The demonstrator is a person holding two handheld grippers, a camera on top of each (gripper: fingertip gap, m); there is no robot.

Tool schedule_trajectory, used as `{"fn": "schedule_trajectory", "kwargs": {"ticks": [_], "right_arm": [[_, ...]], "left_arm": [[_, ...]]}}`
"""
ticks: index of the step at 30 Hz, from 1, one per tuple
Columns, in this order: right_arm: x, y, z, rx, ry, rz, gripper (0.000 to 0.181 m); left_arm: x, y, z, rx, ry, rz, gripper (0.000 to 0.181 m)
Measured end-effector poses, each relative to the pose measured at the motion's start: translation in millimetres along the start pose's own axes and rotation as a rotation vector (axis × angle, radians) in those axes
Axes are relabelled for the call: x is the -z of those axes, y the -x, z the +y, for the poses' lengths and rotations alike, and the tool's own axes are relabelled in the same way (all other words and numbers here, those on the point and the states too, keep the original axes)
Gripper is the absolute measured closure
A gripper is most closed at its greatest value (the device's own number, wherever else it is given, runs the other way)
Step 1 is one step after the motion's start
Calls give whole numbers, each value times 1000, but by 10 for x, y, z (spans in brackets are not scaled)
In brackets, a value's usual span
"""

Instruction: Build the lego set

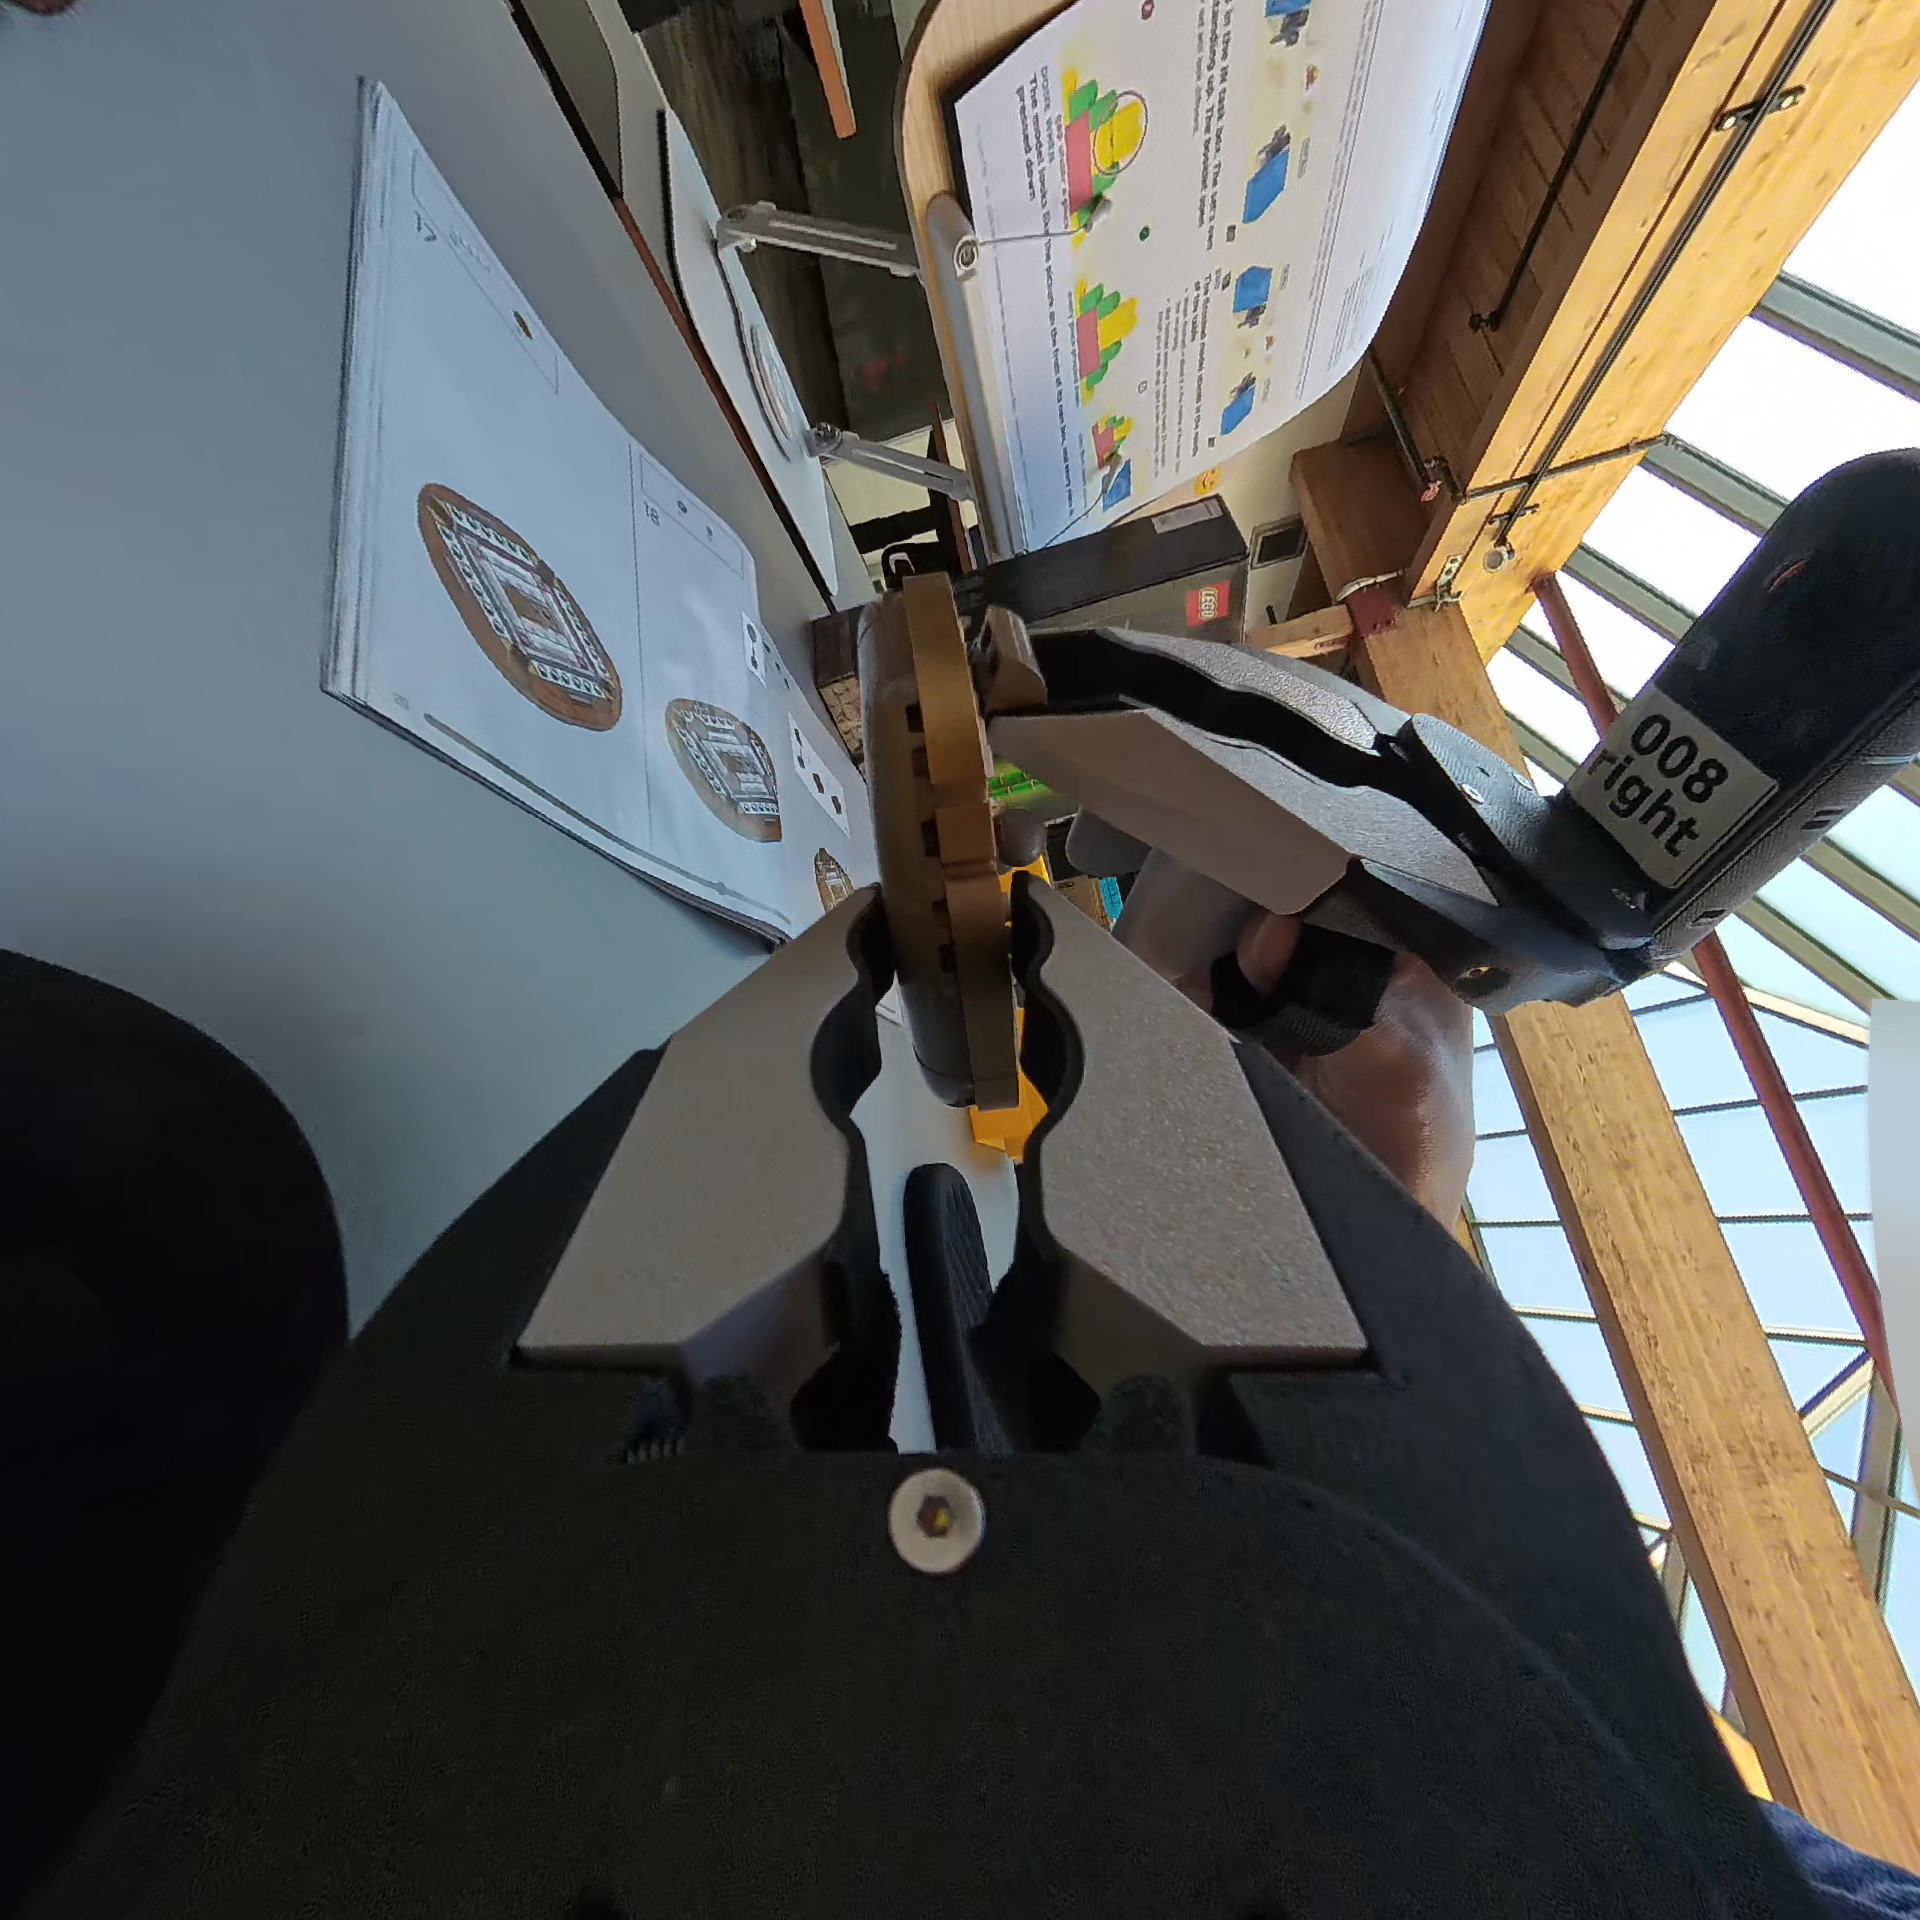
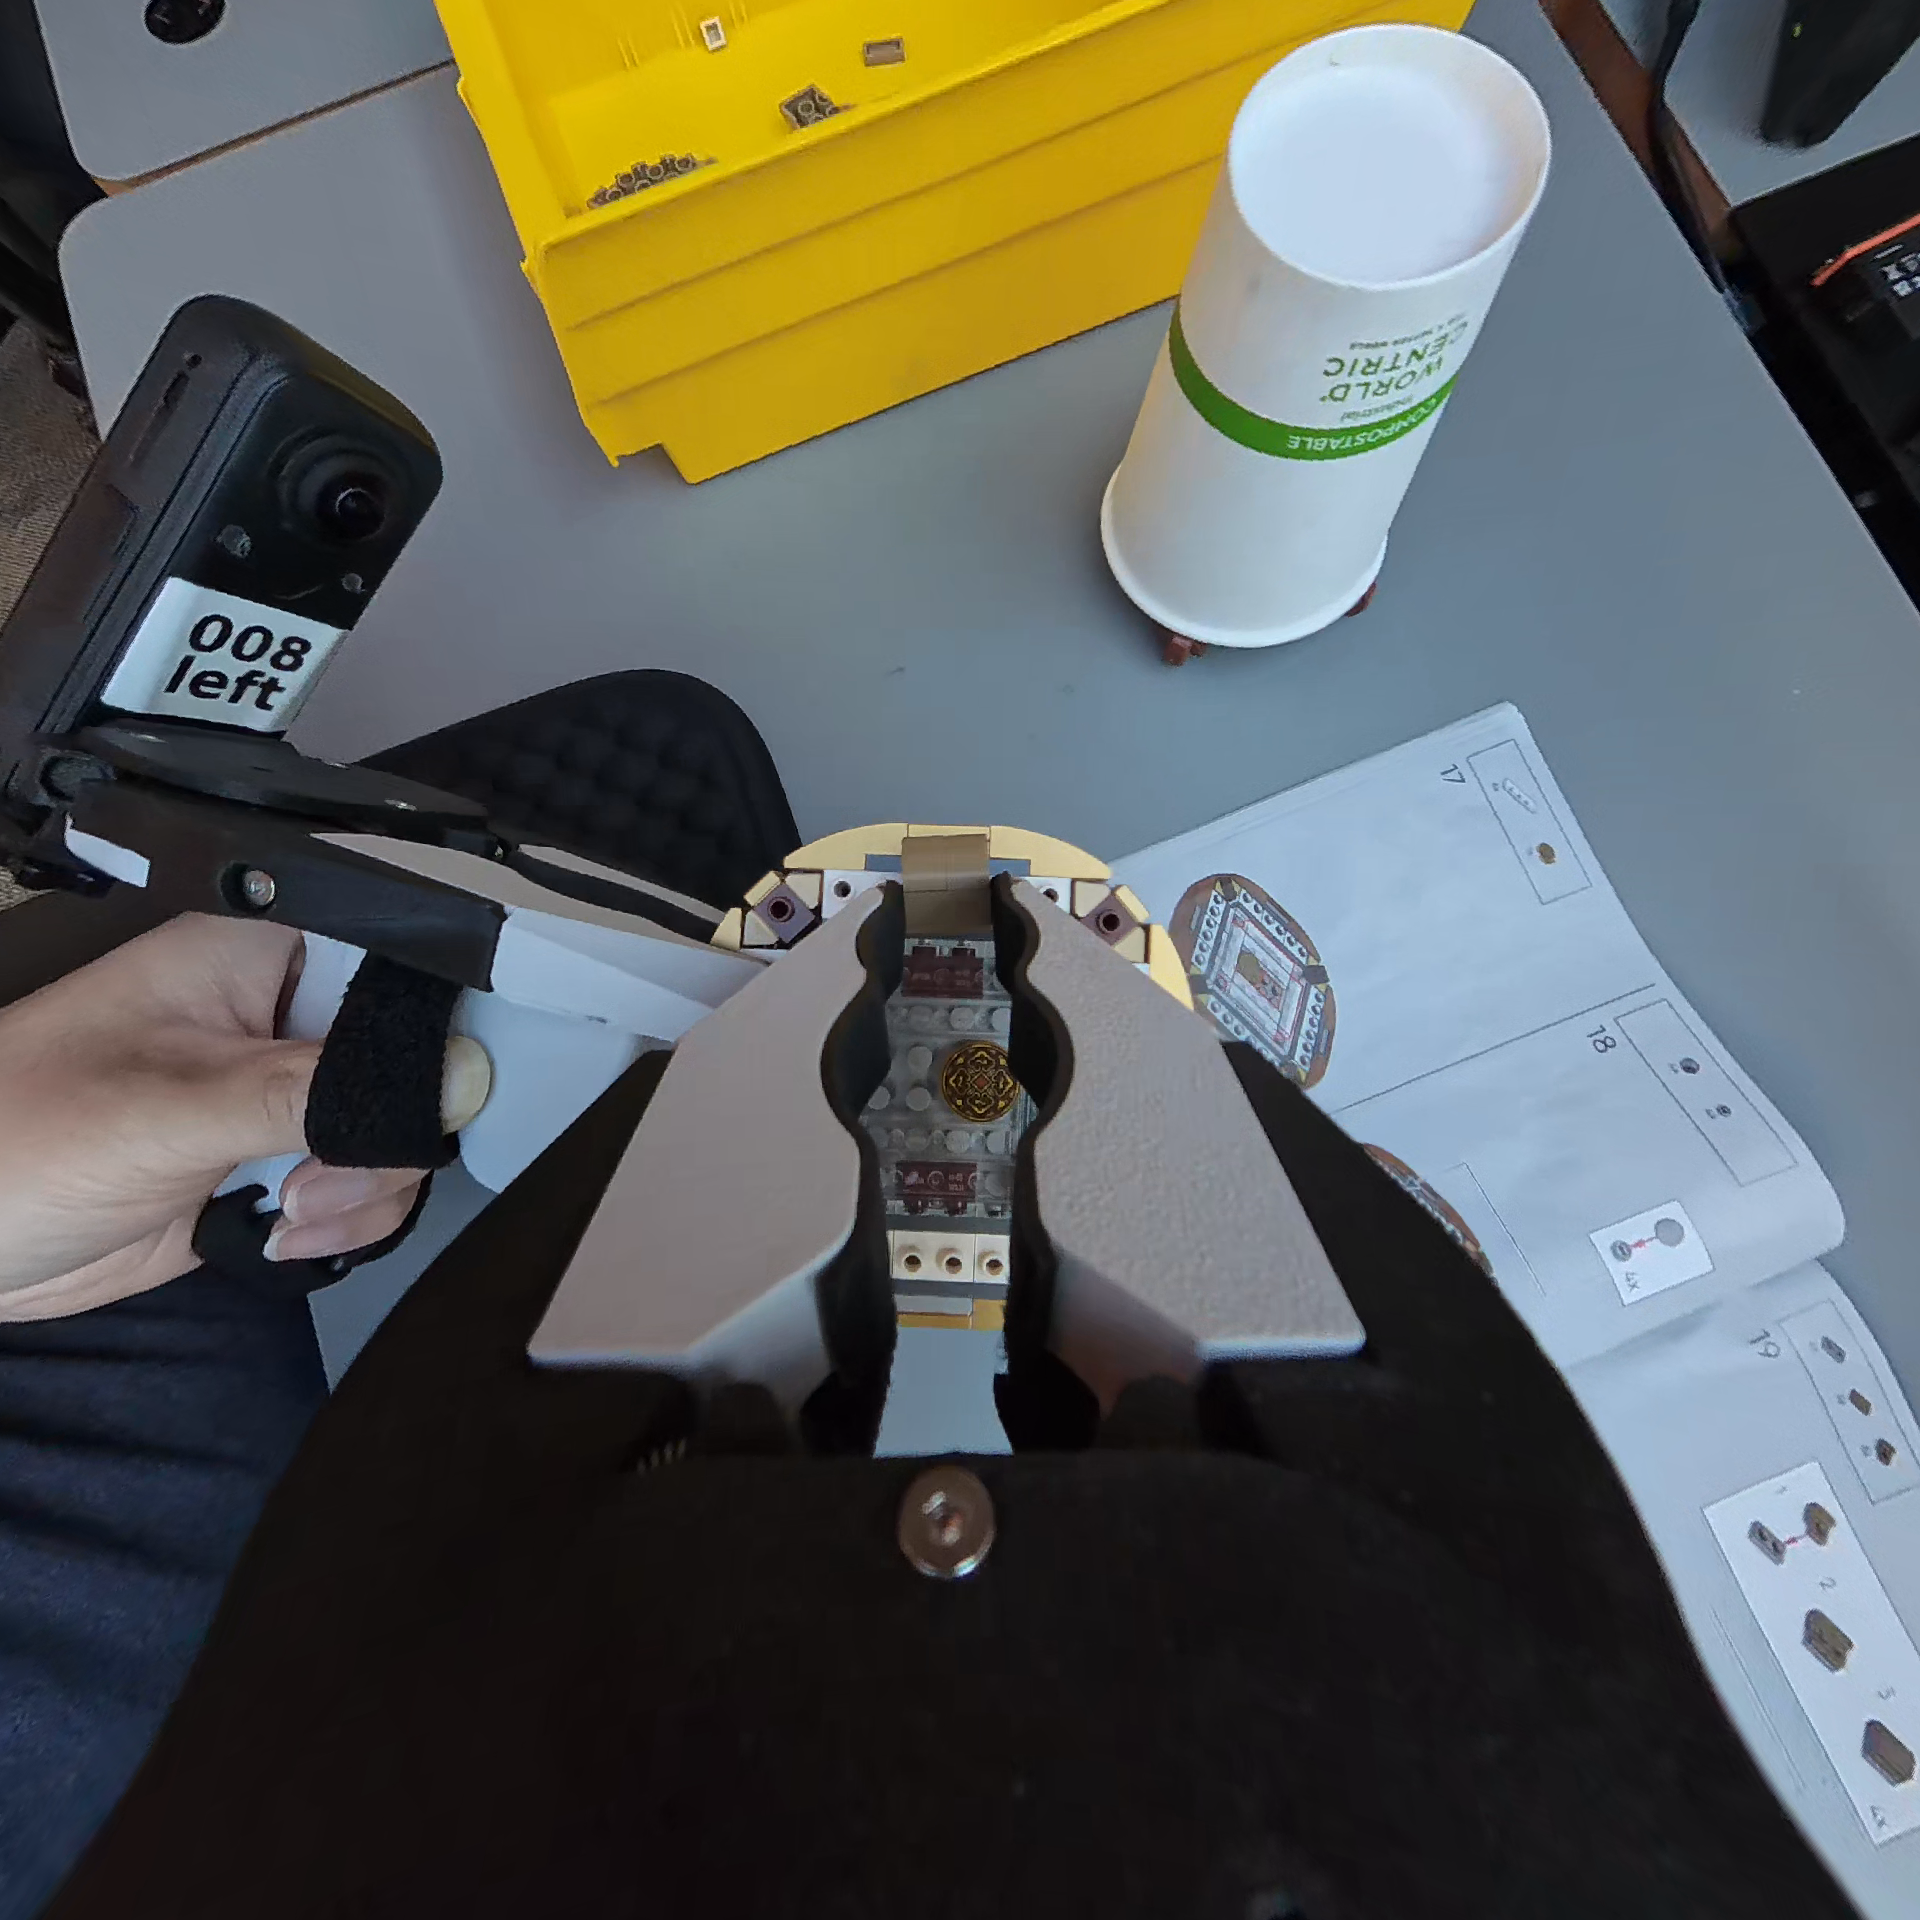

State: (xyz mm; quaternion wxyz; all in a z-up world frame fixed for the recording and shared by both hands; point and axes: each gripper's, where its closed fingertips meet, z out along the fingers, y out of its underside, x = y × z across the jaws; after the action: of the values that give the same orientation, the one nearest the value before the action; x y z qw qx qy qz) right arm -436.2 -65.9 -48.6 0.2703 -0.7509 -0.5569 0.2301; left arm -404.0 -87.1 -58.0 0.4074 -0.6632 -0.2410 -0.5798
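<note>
The round tan Lego model (image 2: 977, 1081) has a grey and white studded middle with a gold medallion. My left gripper (image 1: 951, 914) is shut on the model (image 1: 935, 748), which shows edge-on and off the table in the left wrist view. In the right wrist view the left gripper (image 2: 743, 971) grips the model's left rim. My right gripper (image 2: 943, 896) is shut on a small tan brick (image 2: 943, 868) and holds it against the model's far rim. In the left wrist view the right gripper (image 1: 1008, 681) comes in from the right with the brick (image 1: 1013, 649) at the disc's edge.
An open instruction booklet (image 2: 1558, 1039) lies on the grey table to the right. A yellow bin (image 2: 831, 260) with several small pieces stands behind. An upturned white paper cup (image 2: 1320, 343) covers brown pieces. A black mesh pad (image 2: 603, 769) lies behind the left gripper. Both grippers' tips are close together, under 4 cm apart.
</note>
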Motion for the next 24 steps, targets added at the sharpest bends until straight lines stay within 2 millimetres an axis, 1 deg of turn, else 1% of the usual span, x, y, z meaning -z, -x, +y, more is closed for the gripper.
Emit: {"fn": "schedule_trajectory", "kwargs": {"ticks": [4,8,13,16,20,21,24], "right_arm": [[112,-33,102,-12,-14,23,163],[135,-60,172,-22,-14,32,162],[121,-58,184,-38,-29,23,160],[177,-40,147,-14,-48,22,150],[372,-27,76,88,-86,0,146],[430,-10,46,139,-106,-18,146],[565,38,56,427,-120,-47,147]], "left_arm": [[-76,-41,121,8,35,18,162],[-120,-26,176,21,52,20,162],[-126,-8,184,34,53,23,161],[-117,-43,162,34,51,40,162],[-91,-80,139,45,77,62,162],[-85,-82,145,49,90,66,162],[-61,-98,236,74,178,82,162]]}}
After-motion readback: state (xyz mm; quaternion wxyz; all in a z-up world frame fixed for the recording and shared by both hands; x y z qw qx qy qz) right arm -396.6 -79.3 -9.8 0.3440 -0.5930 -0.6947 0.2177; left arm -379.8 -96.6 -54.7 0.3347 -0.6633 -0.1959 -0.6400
